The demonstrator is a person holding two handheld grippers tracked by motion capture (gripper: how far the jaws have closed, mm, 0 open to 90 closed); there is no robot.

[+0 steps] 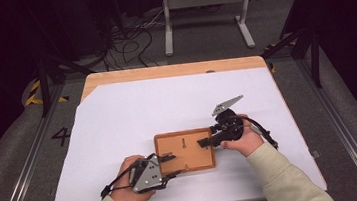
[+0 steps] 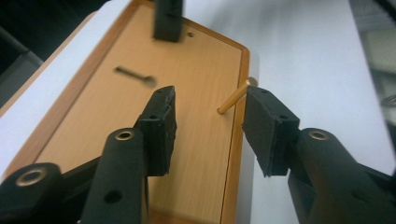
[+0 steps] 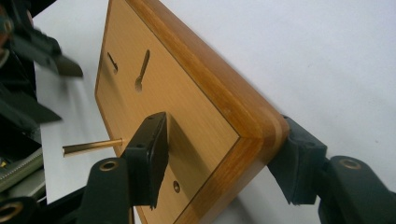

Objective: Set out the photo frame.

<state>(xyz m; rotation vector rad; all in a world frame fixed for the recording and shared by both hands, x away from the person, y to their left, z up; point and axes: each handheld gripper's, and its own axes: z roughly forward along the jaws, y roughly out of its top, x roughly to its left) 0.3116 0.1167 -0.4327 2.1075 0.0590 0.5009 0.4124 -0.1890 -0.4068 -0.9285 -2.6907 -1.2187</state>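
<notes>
A flat wooden board (image 1: 184,151) lies on the white sheet in front of the person. A thin brass pin (image 2: 232,101) stands out of its face near one long edge, also seen as the brass pin (image 3: 92,147) in the right gripper view. My left gripper (image 2: 210,100) is open at the board's near left corner, its jaws either side of the pin without pressing it; the pin sits close to the right pad (image 2: 266,126). My right gripper (image 3: 224,126) is shut on the board's right end, one pad on the top face, the other under the rim. The left gripper (image 1: 172,165) and right gripper (image 1: 205,142) face each other across the board.
The board's face has a keyhole slot (image 3: 142,70), a shorter slot (image 3: 112,62) and a small hole (image 3: 176,186). The white sheet (image 1: 133,115) covers a wooden table (image 1: 173,71). A metal stand (image 1: 205,19) and cables (image 1: 130,40) are on the floor beyond.
</notes>
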